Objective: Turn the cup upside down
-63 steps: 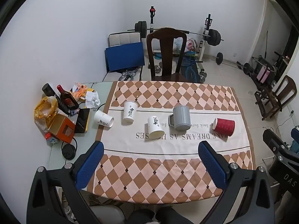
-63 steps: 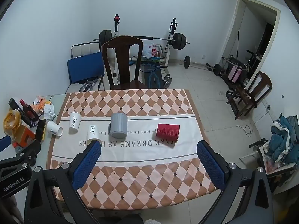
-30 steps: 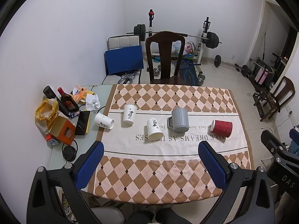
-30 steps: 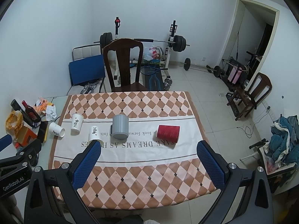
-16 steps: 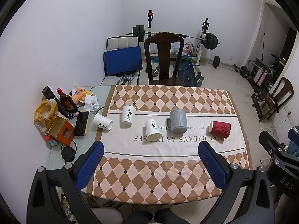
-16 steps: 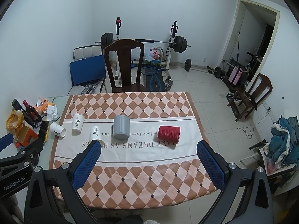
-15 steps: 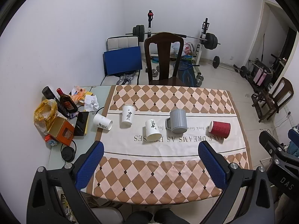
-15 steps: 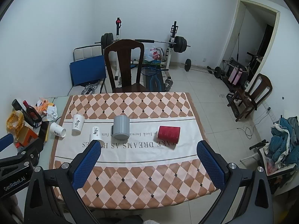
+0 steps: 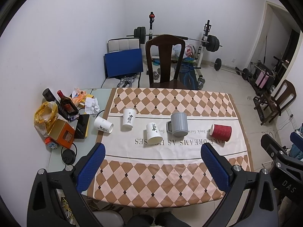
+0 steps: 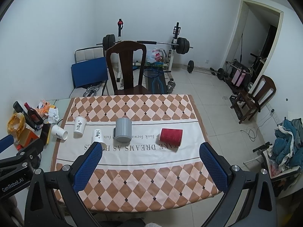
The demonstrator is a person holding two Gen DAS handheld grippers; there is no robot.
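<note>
Cup: which one is meant is not settled; five candidates, none held.

Left wrist view: the left gripper (image 9: 152,148) has its tongs wide apart and empty, above the near edge of the table (image 9: 170,193). The row of cups sits around centre frame. The red cup (image 9: 221,132) lies on its side at 3 o'clock of the grey mug (image 9: 179,124), which stands mouth down. One white cup (image 9: 154,134) lies tipped at 9 o'clock of the mug. The upright white cup (image 9: 129,120) is further left. Another white cup (image 9: 103,127) lies off the cloth. Compared with 2 s ago the row looks smaller and farther: the gripper has drawn back, and no cup has shifted.

Right wrist view: the right gripper (image 10: 151,145) also has its tongs apart and empty, and has likewise retreated. The red cup (image 10: 171,137) lies at 1 o'clock of it.

Judgement: no approach has begun; the flip remains to do.
</note>
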